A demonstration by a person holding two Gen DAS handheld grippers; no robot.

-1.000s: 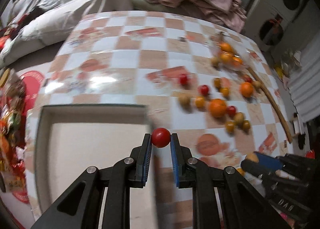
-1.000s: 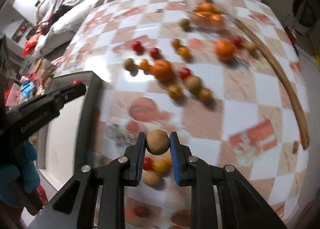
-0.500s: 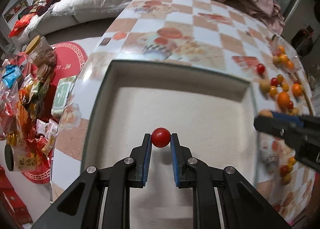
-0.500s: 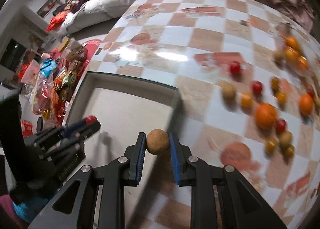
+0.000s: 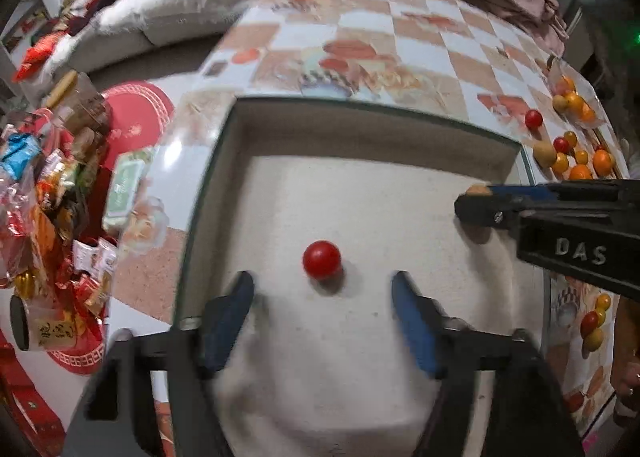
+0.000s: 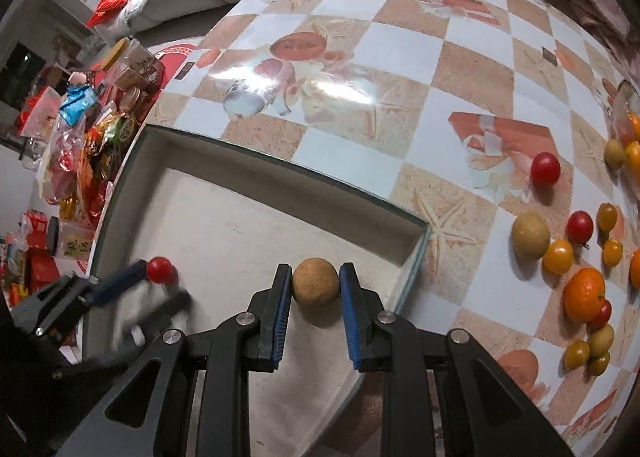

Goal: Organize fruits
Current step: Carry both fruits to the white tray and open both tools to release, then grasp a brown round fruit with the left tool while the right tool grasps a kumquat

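A red cherry tomato (image 5: pixel 321 260) lies on the floor of the shallow white tray (image 5: pixel 368 125), just ahead of my left gripper (image 5: pixel 322 315), which is open and empty. It also shows in the right wrist view (image 6: pixel 161 269). My right gripper (image 6: pixel 315 311) is shut on a round brown fruit (image 6: pixel 315 286) and holds it over the tray's right part (image 6: pixel 280 177); it reaches in from the right in the left wrist view (image 5: pixel 476 201).
Loose fruits lie on the checked tablecloth right of the tray: an orange (image 6: pixel 584 293), a brown fruit (image 6: pixel 531 235), red and yellow tomatoes (image 6: pixel 545 168). Snack packets (image 5: pixel 48 193) sit left of the table. Bedding lies beyond.
My left gripper has opened and let the red tomato drop onto the tray floor. My right gripper has carried the brown fruit in over the tray.
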